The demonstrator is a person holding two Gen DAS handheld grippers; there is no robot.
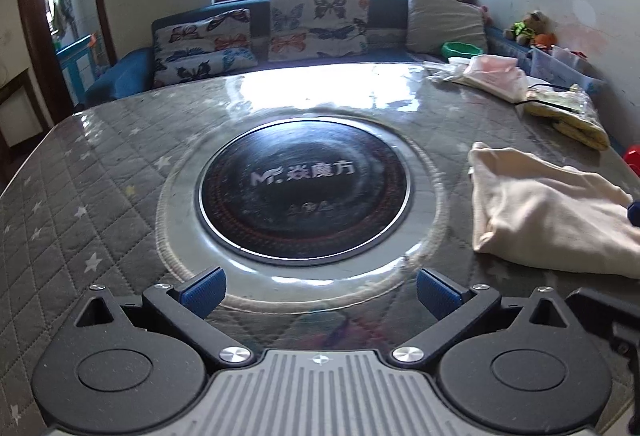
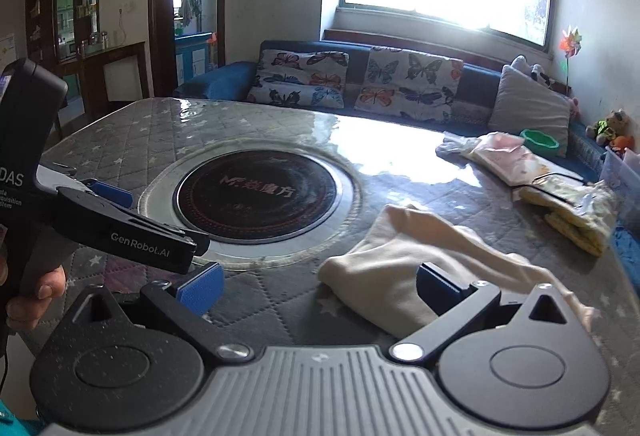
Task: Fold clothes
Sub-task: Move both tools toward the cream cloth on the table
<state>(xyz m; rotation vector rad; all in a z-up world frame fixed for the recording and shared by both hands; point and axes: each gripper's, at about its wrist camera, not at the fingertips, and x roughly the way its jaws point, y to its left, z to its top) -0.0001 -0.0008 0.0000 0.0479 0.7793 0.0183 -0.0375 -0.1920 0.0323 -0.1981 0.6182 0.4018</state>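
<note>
A cream garment lies folded and bunched on the right part of the table; it also shows in the right wrist view. My left gripper is open and empty, low over the table's near edge, left of the garment. It appears in the right wrist view as a black body at the left. My right gripper is open, with its right finger against the garment's near edge and its left finger over bare table. Nothing is held.
The quilted grey table has a round black cooktop set in its middle. Folded pink and yellow clothes lie at the far right. A blue sofa with butterfly cushions stands behind the table.
</note>
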